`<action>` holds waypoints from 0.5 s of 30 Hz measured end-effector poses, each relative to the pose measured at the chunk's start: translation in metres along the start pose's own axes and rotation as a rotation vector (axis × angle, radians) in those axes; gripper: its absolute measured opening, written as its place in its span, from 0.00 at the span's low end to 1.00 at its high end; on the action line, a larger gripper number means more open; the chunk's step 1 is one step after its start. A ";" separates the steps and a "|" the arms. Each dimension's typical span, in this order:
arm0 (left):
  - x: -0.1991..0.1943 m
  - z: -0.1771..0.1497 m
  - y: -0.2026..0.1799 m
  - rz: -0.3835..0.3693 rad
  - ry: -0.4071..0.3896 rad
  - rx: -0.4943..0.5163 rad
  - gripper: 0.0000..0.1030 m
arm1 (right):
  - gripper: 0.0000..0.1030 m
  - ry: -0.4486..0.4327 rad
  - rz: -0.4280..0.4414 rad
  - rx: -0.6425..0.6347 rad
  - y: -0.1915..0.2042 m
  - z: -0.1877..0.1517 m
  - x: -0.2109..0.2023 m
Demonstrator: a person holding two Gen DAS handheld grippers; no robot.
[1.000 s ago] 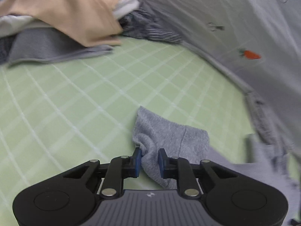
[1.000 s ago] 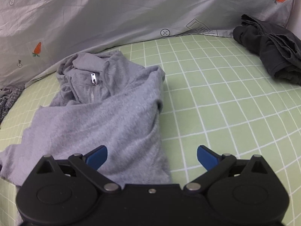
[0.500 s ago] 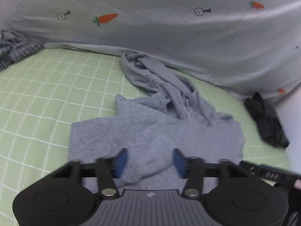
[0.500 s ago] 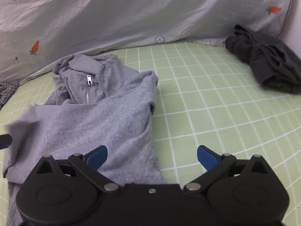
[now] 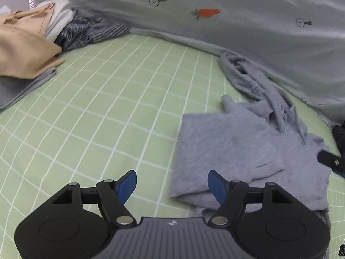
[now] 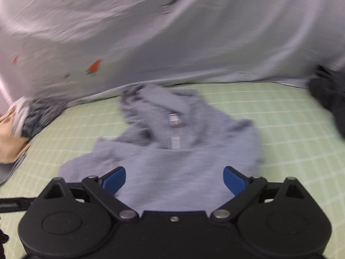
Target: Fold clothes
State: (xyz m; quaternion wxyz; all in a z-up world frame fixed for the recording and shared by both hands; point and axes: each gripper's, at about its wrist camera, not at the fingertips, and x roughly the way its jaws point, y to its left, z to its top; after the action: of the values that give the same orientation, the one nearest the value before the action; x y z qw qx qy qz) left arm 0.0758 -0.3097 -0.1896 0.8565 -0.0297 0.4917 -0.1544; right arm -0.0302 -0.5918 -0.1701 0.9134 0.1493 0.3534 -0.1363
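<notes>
A grey zip-up hoodie (image 5: 243,142) lies partly folded on the green checked sheet (image 5: 103,116), its sleeve laid across the body and its hood bunched toward the back. My left gripper (image 5: 172,183) hovers over the sheet just left of the hoodie's near edge; its jaws are opening and nothing is between them. In the right wrist view the hoodie (image 6: 179,151) fills the middle, zipper (image 6: 174,119) showing. My right gripper (image 6: 173,178) hangs above the hoodie's near part, jaws wide and closing a little, holding nothing. That view is blurred.
A pile of clothes, tan (image 5: 23,49), white and striped, sits at the far left. A dark garment (image 6: 330,99) lies at the far right. A grey carrot-print sheet (image 5: 215,15) rises behind the bed. Part of the other gripper (image 5: 330,160) shows at the right edge.
My left gripper let go of the grey sleeve, opened and swung left, away from the hoodie. The right gripper lifted and swung left so the hoodie is now centred; its view has blurred.
</notes>
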 end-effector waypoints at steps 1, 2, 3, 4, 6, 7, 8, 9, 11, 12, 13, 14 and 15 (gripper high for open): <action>0.002 0.000 0.001 0.000 0.007 -0.001 0.71 | 0.89 0.008 0.025 -0.016 0.008 0.001 0.004; 0.004 0.000 0.001 0.002 0.013 0.003 0.71 | 0.86 0.016 0.050 -0.032 0.017 0.002 0.008; 0.007 0.000 -0.001 0.007 0.018 0.011 0.71 | 0.85 0.031 0.077 -0.048 0.023 0.003 0.013; 0.009 0.001 -0.002 0.011 0.023 0.019 0.71 | 0.79 0.054 0.102 -0.059 0.028 0.003 0.019; 0.014 0.002 -0.007 0.013 0.027 0.038 0.71 | 0.64 0.102 0.154 -0.080 0.039 0.003 0.032; 0.017 0.003 -0.008 0.010 0.029 0.043 0.71 | 0.55 0.123 0.162 -0.094 0.043 0.003 0.038; 0.019 0.003 -0.009 0.006 0.031 0.046 0.71 | 0.55 0.137 0.161 -0.111 0.046 0.002 0.043; 0.020 0.003 -0.010 0.004 0.032 0.048 0.71 | 0.55 0.150 0.159 -0.129 0.050 0.001 0.048; 0.023 0.003 -0.012 0.001 0.036 0.051 0.71 | 0.55 0.179 0.170 -0.117 0.051 0.000 0.057; 0.024 0.003 -0.013 0.001 0.038 0.053 0.71 | 0.54 0.193 0.177 -0.109 0.052 -0.001 0.062; 0.025 0.003 -0.014 0.002 0.039 0.054 0.71 | 0.50 0.208 0.192 -0.090 0.050 -0.001 0.065; 0.026 0.003 -0.014 0.004 0.041 0.054 0.71 | 0.34 0.222 0.210 -0.070 0.048 -0.002 0.067; 0.026 0.003 -0.014 0.007 0.042 0.053 0.71 | 0.24 0.235 0.227 -0.055 0.047 -0.003 0.069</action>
State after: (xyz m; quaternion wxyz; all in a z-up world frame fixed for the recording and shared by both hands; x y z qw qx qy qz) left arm 0.0874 -0.3313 -0.2072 0.8469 -0.0022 0.5054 -0.1651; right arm 0.0344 -0.5573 -0.2111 0.8790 0.1781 0.4423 -0.0039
